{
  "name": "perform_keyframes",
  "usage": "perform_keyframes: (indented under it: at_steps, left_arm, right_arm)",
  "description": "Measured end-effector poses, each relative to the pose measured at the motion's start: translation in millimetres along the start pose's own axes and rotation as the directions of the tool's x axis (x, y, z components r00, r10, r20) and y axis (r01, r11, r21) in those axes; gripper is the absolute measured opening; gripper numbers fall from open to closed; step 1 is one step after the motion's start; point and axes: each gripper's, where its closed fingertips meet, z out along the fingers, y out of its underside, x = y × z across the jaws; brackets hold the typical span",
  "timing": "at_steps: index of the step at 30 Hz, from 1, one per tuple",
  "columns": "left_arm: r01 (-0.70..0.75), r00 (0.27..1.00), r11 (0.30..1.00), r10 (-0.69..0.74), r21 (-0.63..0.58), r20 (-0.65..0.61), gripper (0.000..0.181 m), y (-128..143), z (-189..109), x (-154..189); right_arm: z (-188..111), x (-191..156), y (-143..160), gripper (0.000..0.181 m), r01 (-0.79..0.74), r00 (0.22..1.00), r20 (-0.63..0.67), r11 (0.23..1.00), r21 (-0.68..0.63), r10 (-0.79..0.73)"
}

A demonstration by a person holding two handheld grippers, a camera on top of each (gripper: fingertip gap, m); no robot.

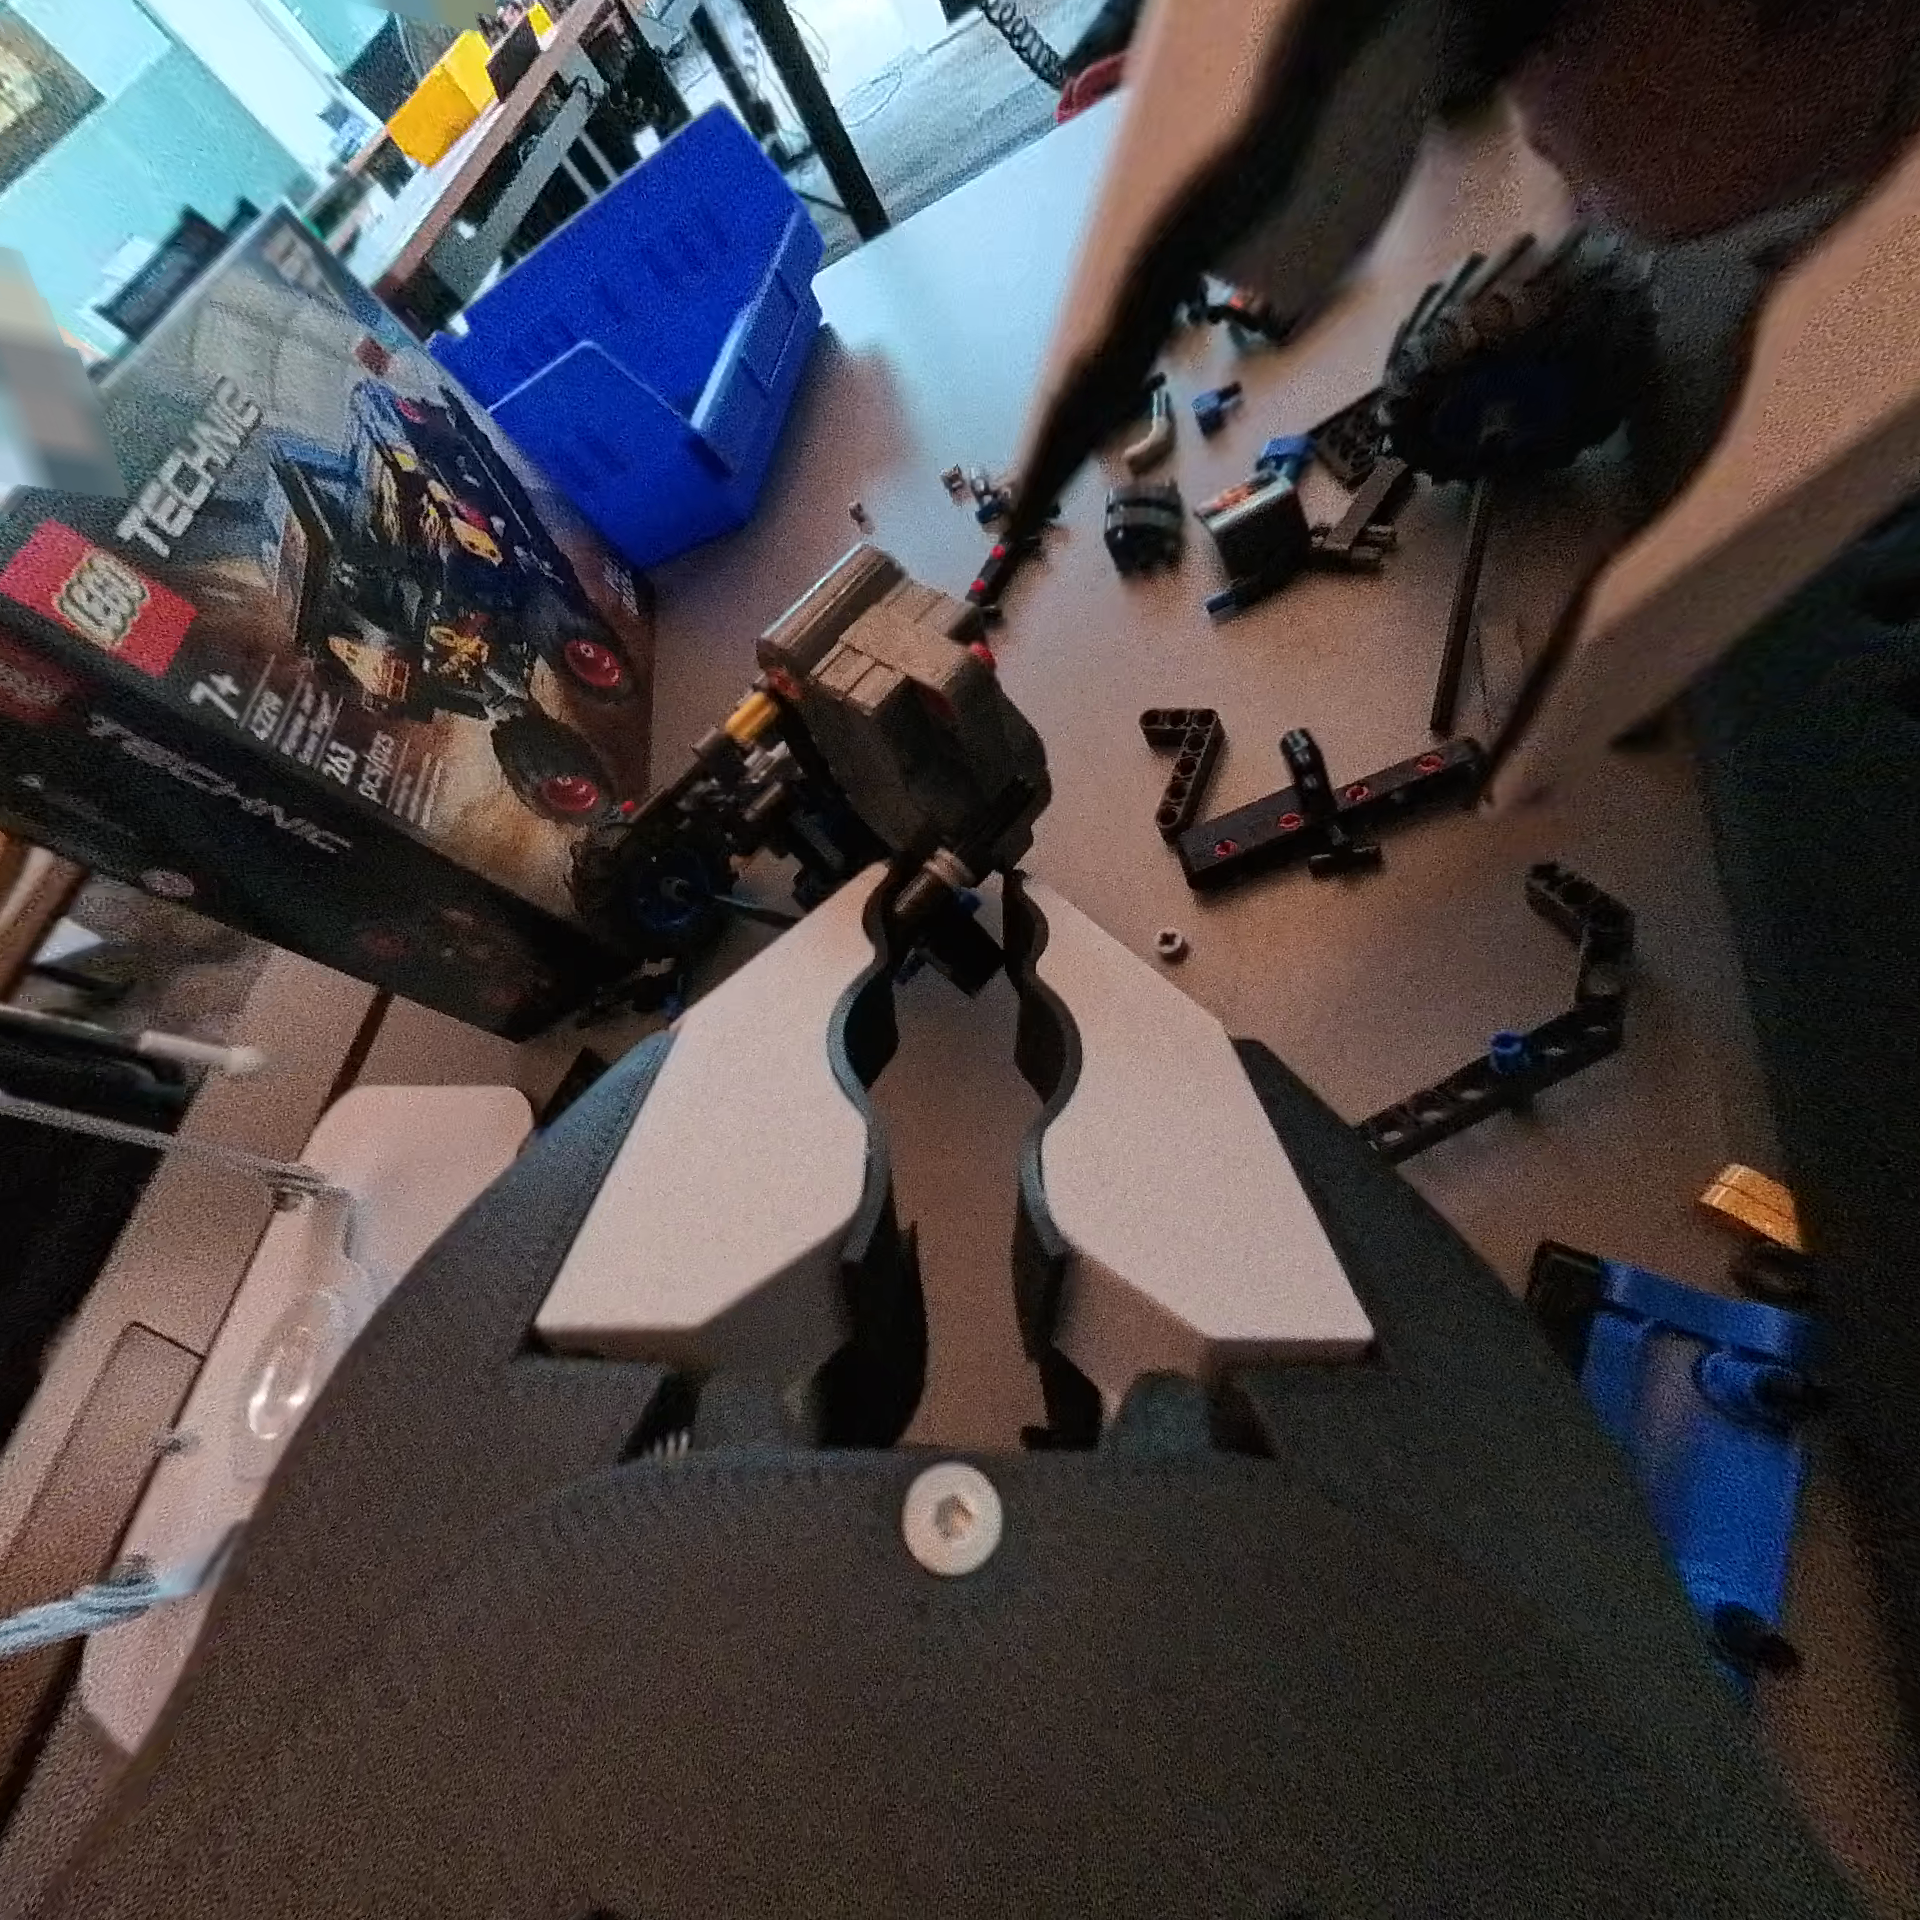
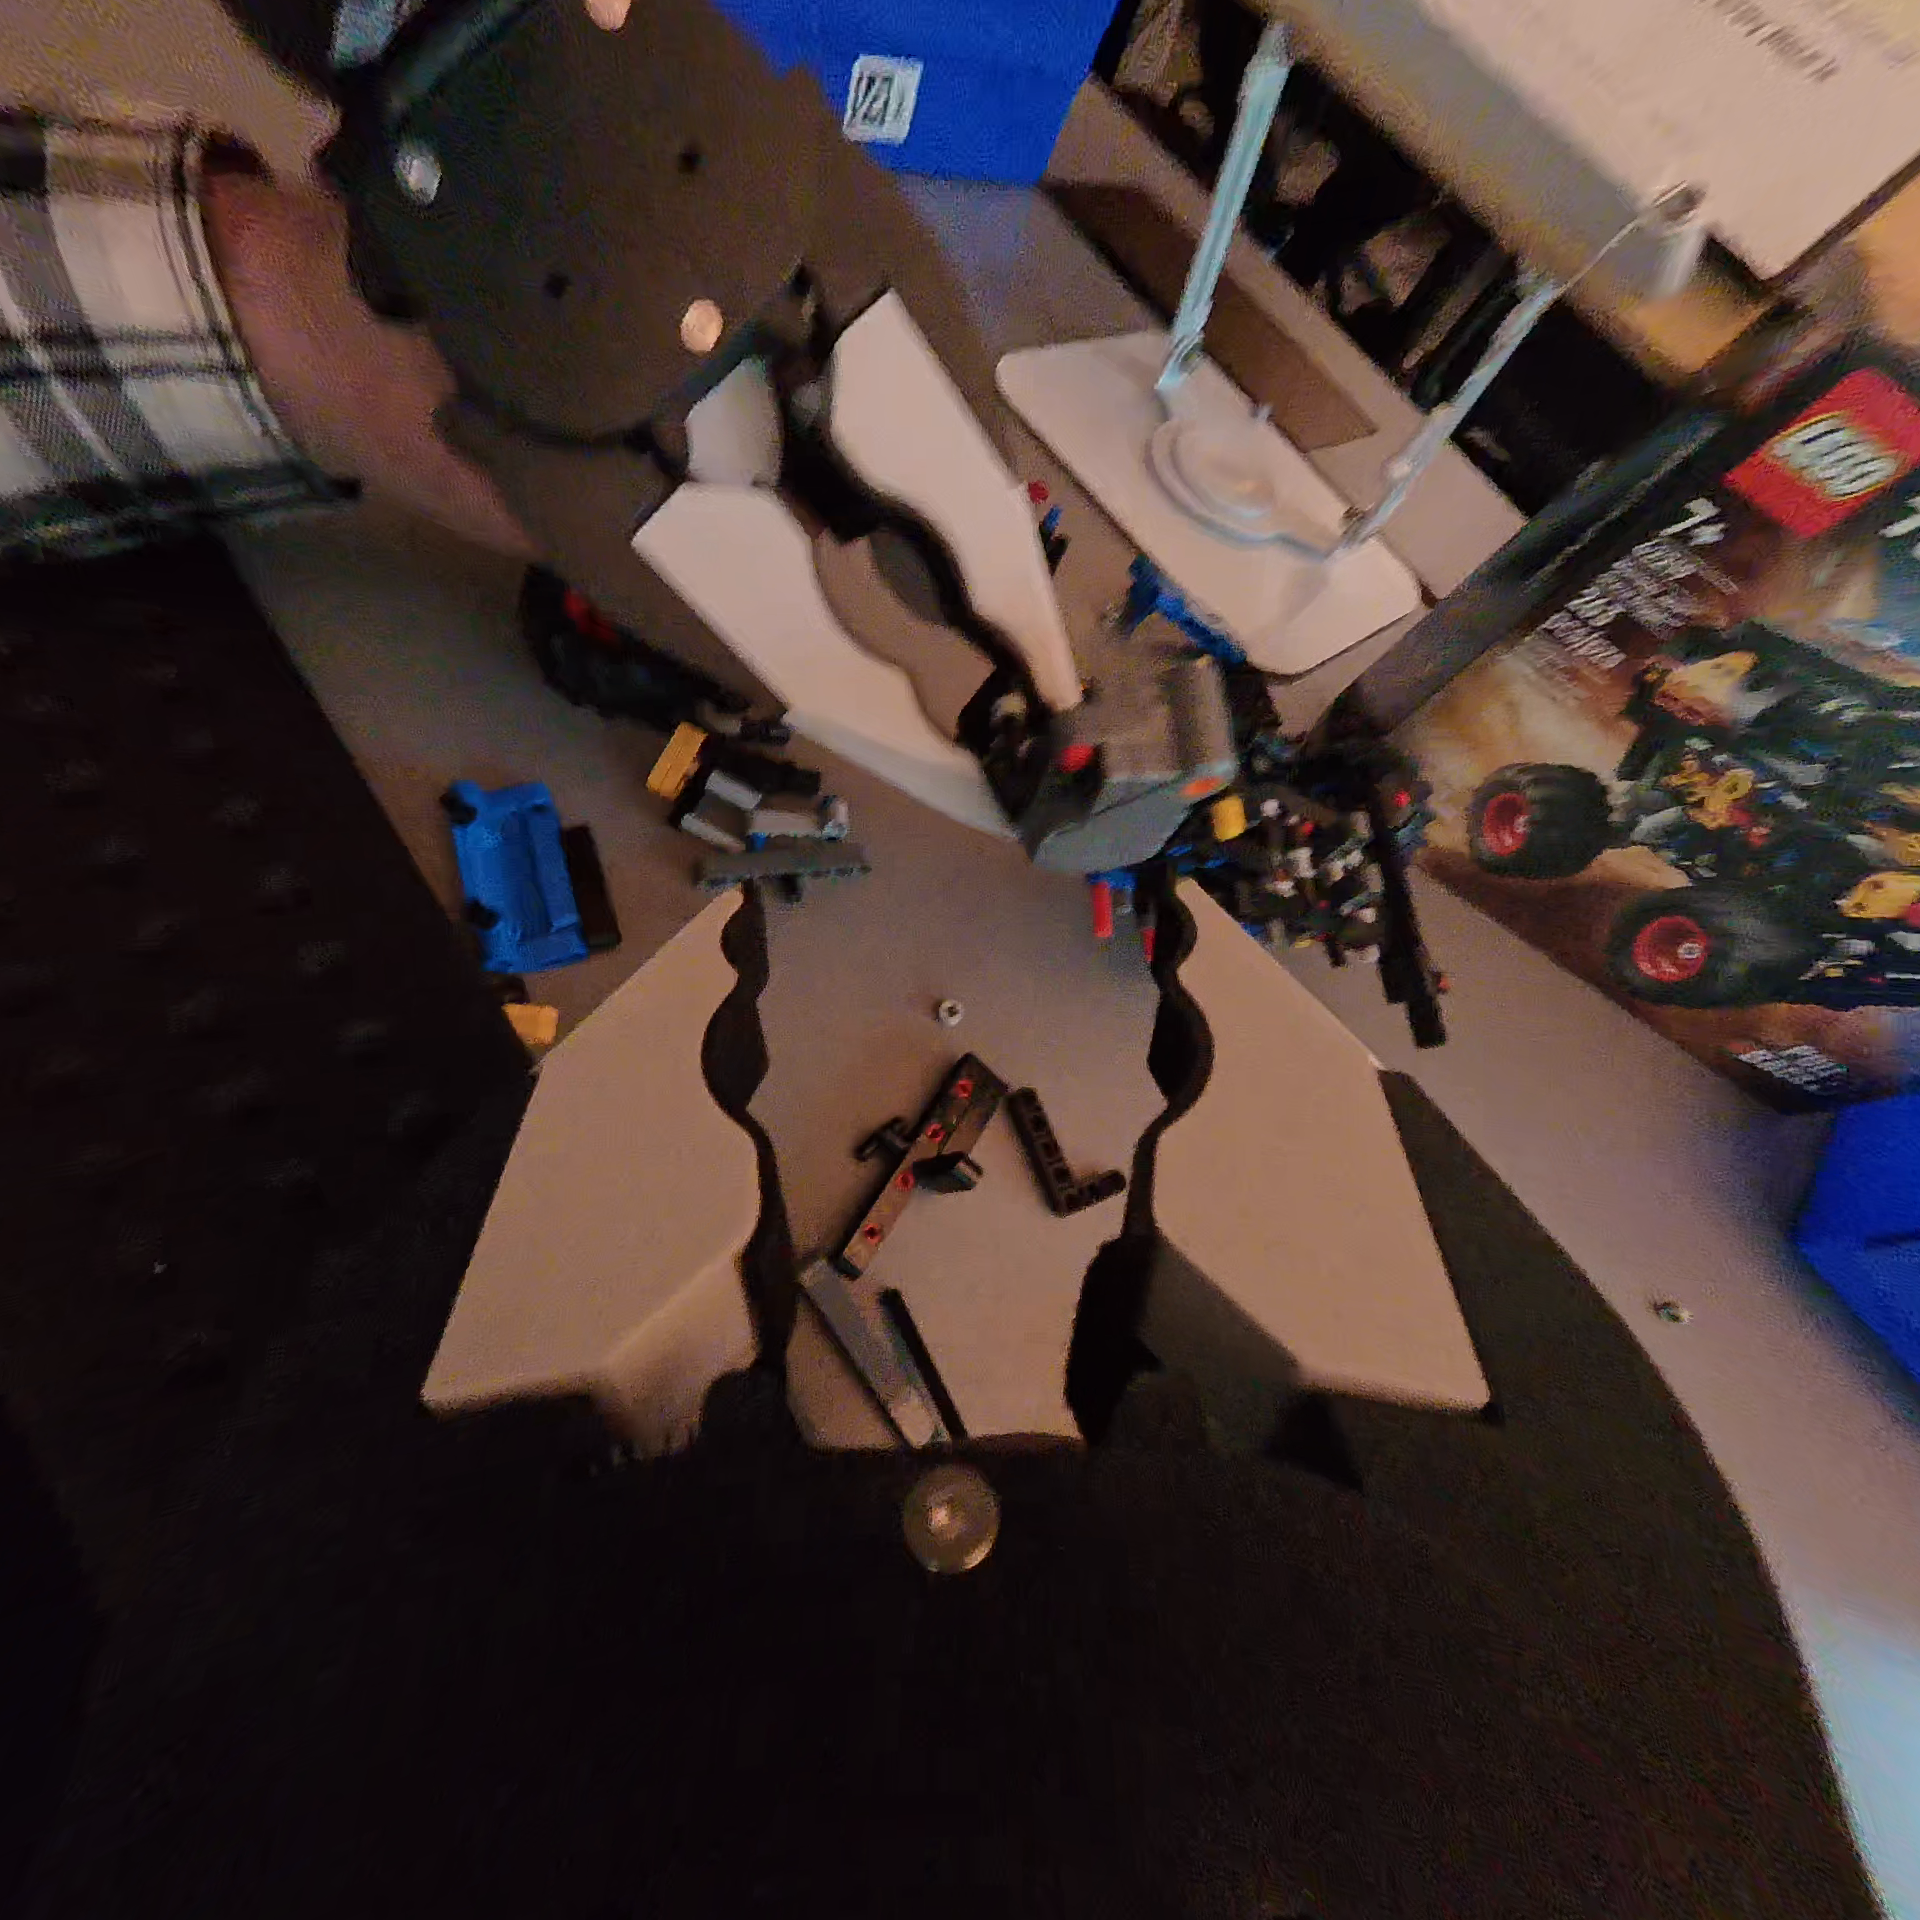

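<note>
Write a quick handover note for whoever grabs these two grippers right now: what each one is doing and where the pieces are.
Left gripper: shut on the part-built brick vehicle, gripping a small peg end below its grey block, held over the table.
Right gripper: open, empty, hovering above loose black beams on the table, close to the vehicle.
Around: the picture box stands just left of the vehicle, the blue bin behind it. More loose parts lie scattered, including a blue panel piece and a black wheel.
Built so far: a chassis with the grey block and at least one wheel; many pieces remain loose.
</note>
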Motion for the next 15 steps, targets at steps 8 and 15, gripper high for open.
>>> perform_keyframes:
  at_steps: [8, 15]
  left_arm:
    - [-0.281, 0.959, 0.956, 0.283, -0.085, 0.012, 0.015, -1, 21, 25]
    - [-0.140, 0.989, 0.987, 0.136, -0.083, -0.053, 0.011, 4, 28, 31]
  right_arm:
    - [15, 31, 9, 0.055, 0.044, 0.998, -0.031, 0.995, -0.090, -0.047]
    - [24, 22, 27, 0.044, 0.055, 0.998, -0.006, 0.994, -0.095, -0.056]
